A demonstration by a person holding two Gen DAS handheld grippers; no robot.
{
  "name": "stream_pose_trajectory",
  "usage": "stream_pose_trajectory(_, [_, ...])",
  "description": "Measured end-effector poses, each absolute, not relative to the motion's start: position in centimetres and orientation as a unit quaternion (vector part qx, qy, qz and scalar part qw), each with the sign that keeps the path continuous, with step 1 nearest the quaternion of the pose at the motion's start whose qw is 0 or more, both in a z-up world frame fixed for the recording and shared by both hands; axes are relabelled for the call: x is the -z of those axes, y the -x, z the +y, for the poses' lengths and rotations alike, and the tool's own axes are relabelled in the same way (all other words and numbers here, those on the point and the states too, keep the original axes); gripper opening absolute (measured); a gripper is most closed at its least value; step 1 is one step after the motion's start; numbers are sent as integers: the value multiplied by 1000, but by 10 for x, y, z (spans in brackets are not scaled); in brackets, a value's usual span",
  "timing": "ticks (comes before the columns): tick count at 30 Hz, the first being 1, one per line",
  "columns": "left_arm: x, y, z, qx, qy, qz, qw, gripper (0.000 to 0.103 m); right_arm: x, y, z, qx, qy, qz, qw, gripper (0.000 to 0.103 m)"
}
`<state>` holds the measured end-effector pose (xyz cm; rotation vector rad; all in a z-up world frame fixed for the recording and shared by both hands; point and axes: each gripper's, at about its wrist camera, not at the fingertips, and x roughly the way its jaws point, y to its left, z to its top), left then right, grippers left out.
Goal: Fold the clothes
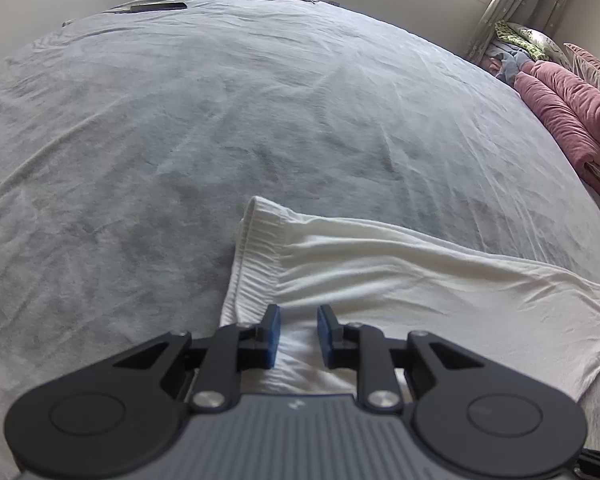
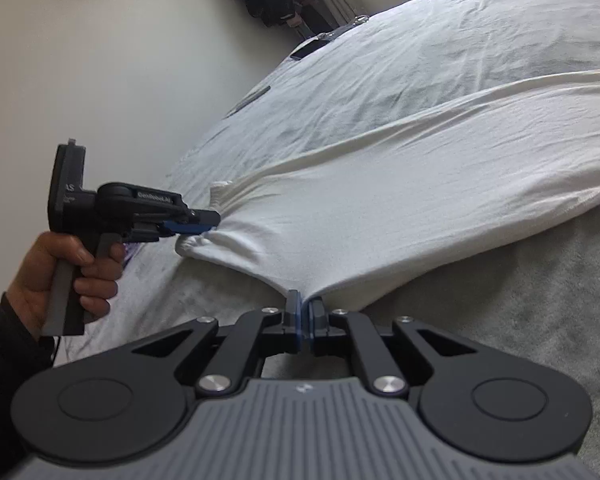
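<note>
The white pants [image 2: 380, 200] lie spread on the grey bed cover [image 1: 180, 120]. The stretchy waistband [image 1: 256, 256] is just in front of the left claw [image 1: 299, 334]. That claw's blue pads [image 1: 274, 336] have a gap between them, with white cloth in the gap. In the right claw's view it looks pressed down at the waistband, so I cannot tell if it is holding the cloth. The right claw [image 2: 304, 320] is squeezed shut on the near edge of the pants, and the cloth pulls tight up into it.

To do this well, both claws should hold the edge firmly, lift together and keep the cloth flat, so the fold lands neat.

The far end of the pants runs out of the picture past the right claw. I cannot tell whether they are already folded once. A hand [image 2: 60, 276] holds the left claw's handle.
</note>
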<state>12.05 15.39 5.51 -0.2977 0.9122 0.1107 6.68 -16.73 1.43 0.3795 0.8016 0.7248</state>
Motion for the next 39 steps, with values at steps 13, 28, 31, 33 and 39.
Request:
stream_pose_trajectory(13, [-56,-120,155,-55,141,440,885,20,-17,-53,-168,-345,-163,373,846,6])
stream_pose_trajectory(28, [-61,-118,155,-60,135,436,887,20,-13,-55,-170,-337,-153,377,849,6])
stream_pose_trajectory(31, [-61,-118,156,-61,136,436,888,20,-11,-57,-164,-334,-145,385,848,10])
stream_pose_trajectory(33, [-62,-118,158,-61,141,435,887,20,-14,-57,-162,-332,-140,387,849,14])
stream_pose_trajectory(39, [-68,-119,164,-66,158,426,888,21,-36,-43,-179,-343,-93,384,852,46])
